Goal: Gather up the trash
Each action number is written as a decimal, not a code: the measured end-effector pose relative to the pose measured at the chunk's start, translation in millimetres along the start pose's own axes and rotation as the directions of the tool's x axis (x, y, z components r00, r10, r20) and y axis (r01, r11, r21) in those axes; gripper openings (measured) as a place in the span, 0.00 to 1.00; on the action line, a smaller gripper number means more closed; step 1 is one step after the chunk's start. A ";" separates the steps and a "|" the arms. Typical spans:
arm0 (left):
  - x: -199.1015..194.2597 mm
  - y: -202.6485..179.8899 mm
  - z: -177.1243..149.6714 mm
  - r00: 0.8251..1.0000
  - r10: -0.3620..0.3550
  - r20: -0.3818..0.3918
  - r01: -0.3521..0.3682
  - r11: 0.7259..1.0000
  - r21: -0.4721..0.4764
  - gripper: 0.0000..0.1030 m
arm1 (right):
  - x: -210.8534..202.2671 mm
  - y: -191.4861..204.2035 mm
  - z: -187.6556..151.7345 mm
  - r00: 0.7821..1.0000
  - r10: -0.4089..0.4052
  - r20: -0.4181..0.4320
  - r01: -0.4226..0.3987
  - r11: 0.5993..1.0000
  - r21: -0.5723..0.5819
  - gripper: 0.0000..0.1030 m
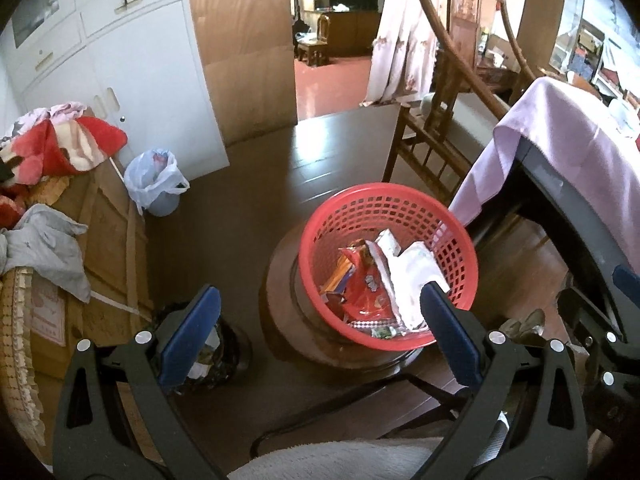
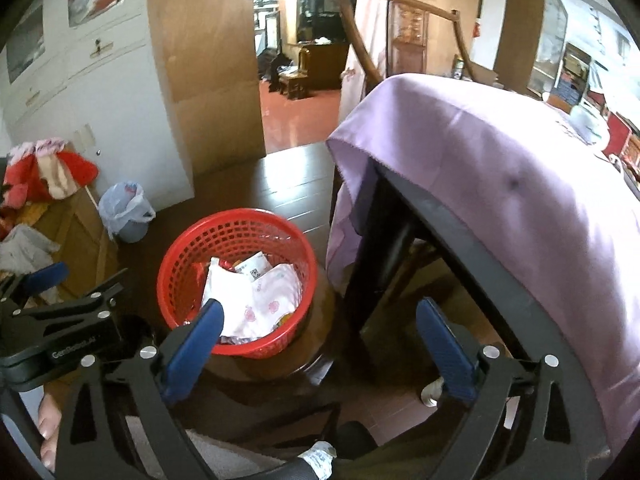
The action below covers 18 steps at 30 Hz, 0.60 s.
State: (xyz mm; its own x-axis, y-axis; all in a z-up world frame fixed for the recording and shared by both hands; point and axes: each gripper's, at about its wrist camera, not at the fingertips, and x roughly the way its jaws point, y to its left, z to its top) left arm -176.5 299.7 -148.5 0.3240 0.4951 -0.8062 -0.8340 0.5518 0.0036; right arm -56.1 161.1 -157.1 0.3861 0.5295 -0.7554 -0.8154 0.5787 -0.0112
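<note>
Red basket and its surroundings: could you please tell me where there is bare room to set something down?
Bare dark floor lies between the red basket, the white cabinet and the lined bin. The purple tablecloth is bare at its near corner. The basket, on a round wooden stool, is crowded with wrappers; the boxes at left carry clothes.

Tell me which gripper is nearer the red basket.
Hard to call; the right, by a little. The right gripper has one finger overlapping the red basket rim, basket on its left. The left gripper has the basket on its right. Both open, empty.
</note>
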 end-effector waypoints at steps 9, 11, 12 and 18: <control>-17.7 -9.3 1.4 0.999 -0.002 0.045 0.000 1.000 0.027 0.93 | -10.8 12.2 -6.4 1.000 -0.016 0.000 0.016 0.997 -0.069 0.93; -20.0 -9.9 1.8 0.999 0.000 0.050 -0.002 1.000 0.029 0.93 | -14.0 11.0 -6.2 1.000 -0.019 0.008 0.019 0.998 -0.066 0.93; -21.3 -10.2 1.9 0.999 0.002 0.052 -0.003 1.000 0.028 0.93 | -15.5 9.8 -5.9 1.000 -0.021 0.010 0.021 0.998 -0.062 0.93; -24.1 -11.8 1.4 0.998 0.008 0.060 -0.010 0.999 0.036 0.93 | -20.9 1.3 -6.8 1.000 -0.023 0.019 0.024 0.999 -0.025 0.93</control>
State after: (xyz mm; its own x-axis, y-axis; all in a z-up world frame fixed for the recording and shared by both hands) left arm -173.9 282.1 -128.3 0.3434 0.5388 -0.7693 -0.8207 0.5704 0.0331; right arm -68.2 146.6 -145.8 0.4131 0.5275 -0.7424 -0.8166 0.5753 -0.0456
